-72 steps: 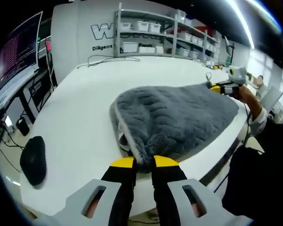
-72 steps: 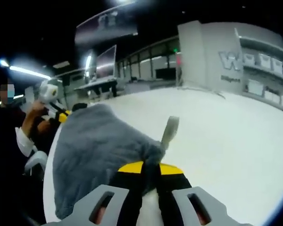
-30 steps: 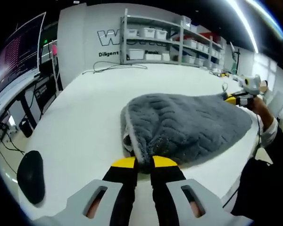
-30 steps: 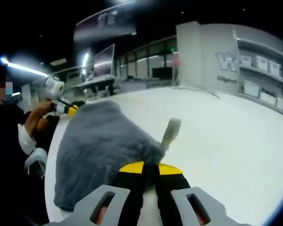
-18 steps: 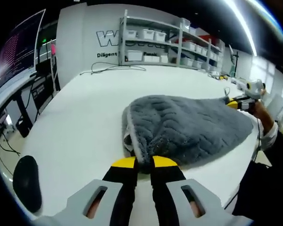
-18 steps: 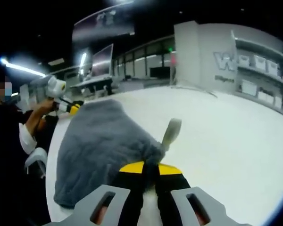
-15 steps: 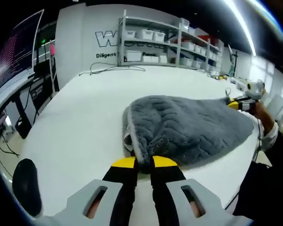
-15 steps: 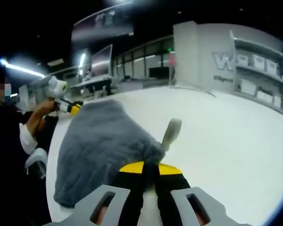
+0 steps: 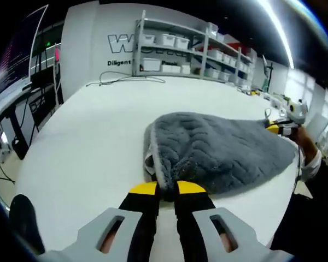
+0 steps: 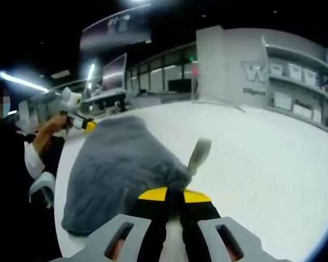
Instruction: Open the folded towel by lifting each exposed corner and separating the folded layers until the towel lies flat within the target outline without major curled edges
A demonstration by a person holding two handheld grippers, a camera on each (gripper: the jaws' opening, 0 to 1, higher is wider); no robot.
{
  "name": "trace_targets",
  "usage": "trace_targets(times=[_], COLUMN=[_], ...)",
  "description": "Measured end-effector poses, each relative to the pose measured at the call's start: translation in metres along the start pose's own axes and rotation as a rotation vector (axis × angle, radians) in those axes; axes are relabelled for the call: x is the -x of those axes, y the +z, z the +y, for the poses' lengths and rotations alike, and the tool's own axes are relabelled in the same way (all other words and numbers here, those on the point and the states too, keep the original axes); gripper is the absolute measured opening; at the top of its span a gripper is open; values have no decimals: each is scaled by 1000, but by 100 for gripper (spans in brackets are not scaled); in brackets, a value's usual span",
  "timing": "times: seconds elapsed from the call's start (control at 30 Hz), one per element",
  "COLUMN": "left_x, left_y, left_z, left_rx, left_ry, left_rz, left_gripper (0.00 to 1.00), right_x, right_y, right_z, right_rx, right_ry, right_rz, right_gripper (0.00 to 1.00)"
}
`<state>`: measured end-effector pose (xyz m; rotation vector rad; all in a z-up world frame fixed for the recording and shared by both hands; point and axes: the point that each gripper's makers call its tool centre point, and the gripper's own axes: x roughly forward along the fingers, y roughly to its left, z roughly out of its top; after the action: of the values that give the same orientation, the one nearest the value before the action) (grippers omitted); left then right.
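A grey plush towel (image 9: 218,150) with a pale trim hangs stretched over the white table (image 9: 87,136), held up at two corners. My left gripper (image 9: 165,189) is shut on the near corner, yellow fingertips pinching the trim. In the right gripper view my right gripper (image 10: 174,194) is shut on the opposite corner of the towel (image 10: 120,164), and a pale tag (image 10: 198,153) sticks up just past the jaws. The right gripper (image 9: 281,124) also shows at the towel's far end, held by a hand. The left gripper (image 10: 79,122) shows at the far corner, held by a hand.
A black mouse-like object (image 9: 22,226) lies near the table's near left edge. Shelves with white bins (image 9: 175,52) stand against the far wall, and a cable (image 9: 126,81) runs along the table's back. Monitors (image 10: 117,68) and desks stand behind the person (image 10: 22,158).
Both hands have carried the stretched towel further over the table; the black object has slid toward the lower left of the left gripper view. Both grips are unchanged.
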<state>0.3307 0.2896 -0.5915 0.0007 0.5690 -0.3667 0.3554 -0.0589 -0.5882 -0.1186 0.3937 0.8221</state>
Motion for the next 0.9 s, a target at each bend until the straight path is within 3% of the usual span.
trace_targets(times=[0.4, 0.9], left_x=[-12, -22], left_y=[7, 9], left_z=[-1, -34], left_rx=[-7, -16], left_ry=[-17, -45], left_rz=[-7, -10], left_gripper=[10, 10], right_x=[8, 22], right_y=[-3, -10], right_z=[0, 4], right_rx=[-29, -76], right_ry=[-15, -9], right_rz=[-9, -9], right_gripper=[3, 3])
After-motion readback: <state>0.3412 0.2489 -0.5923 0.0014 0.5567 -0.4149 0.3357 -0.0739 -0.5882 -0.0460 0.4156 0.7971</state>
